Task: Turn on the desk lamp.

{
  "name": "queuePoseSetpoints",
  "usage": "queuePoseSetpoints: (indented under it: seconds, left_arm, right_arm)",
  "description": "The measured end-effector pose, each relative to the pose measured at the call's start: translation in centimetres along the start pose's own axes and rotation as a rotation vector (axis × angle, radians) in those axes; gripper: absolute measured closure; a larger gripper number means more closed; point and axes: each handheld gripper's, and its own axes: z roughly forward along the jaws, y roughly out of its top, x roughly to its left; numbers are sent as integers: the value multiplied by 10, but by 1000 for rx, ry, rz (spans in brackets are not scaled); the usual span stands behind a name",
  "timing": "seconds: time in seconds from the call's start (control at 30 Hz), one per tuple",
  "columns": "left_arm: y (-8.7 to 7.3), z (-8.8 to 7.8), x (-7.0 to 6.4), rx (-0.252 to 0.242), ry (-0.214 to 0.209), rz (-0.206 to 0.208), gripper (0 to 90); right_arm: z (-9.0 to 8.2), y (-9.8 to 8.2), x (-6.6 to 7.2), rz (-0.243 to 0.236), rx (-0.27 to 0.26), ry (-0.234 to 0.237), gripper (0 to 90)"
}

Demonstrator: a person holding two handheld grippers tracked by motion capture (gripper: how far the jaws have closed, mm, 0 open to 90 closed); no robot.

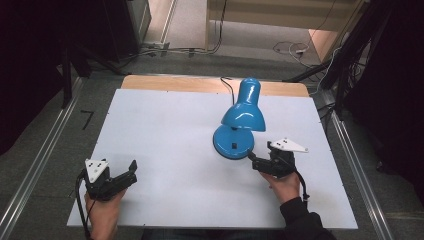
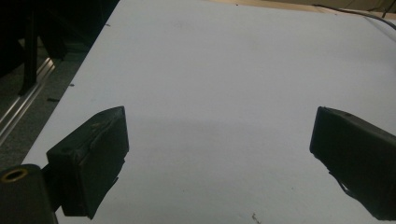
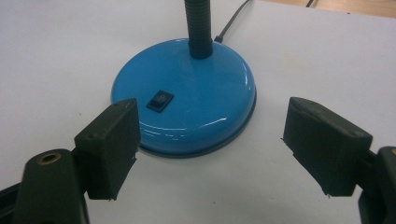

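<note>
A blue desk lamp (image 1: pixel 243 116) stands right of the table's middle, its shade (image 1: pixel 245 107) bent over a round base (image 1: pixel 232 142). In the right gripper view the base (image 3: pixel 196 100) carries a black rocker switch (image 3: pixel 160 101) and a black flexible neck (image 3: pixel 198 28). My right gripper (image 1: pixel 260 156) is open just right of the base, its jaws wide apart and aimed at the base's near edge; nothing sits between them (image 3: pixel 210 149). My left gripper (image 1: pixel 129 174) rests open at the front left of the table, over bare white surface (image 2: pixel 219 154).
The white table top (image 1: pixel 165 135) has a wooden strip (image 1: pixel 165 82) along its far edge. The lamp's black cord (image 1: pixel 227 87) runs off the back. Metal rails (image 1: pixel 35 165) flank the table. Cables (image 1: pixel 295 50) lie on the floor beyond.
</note>
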Motion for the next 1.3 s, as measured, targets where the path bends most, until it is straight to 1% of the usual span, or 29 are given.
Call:
queuePoseSetpoints:
  seconds: [0.17,0.3,0.37,0.5,0.57,0.73,0.83,0.93,1.07,1.2,1.3]
  left_arm:
    - [0,1,0,1,-4,-6,52]
    - [0,1,0,2,-5,-9,52]
    - [0,1,0,2,-6,-8,54]
    - [0,1,0,2,-7,-9,58]
    - [0,1,0,1,-7,-9,59]
    - [0,1,1,1,-9,-10,58]
    - [-1,1,1,6,-11,-6,59]
    - [-1,1,0,7,-12,-3,63]
    - [-1,1,1,7,-12,-6,63]
    - [-1,1,1,9,-15,-4,63]
    - [-1,1,1,9,-17,-4,63]
  right_arm:
    - [4,3,4,1,-2,4,221]
    - [9,5,6,13,-7,15,332]
    - [12,6,8,23,-7,35,387]
    - [20,7,14,15,-6,51,548]
    - [23,8,16,16,-4,55,637]
    - [30,9,21,6,-4,44,798]
    - [33,9,23,16,-9,49,866]
    - [38,9,25,14,-13,52,876]
    - [44,8,29,10,-4,52,876]
    - [49,7,31,19,0,52,877]
    - [52,7,32,13,2,51,877]
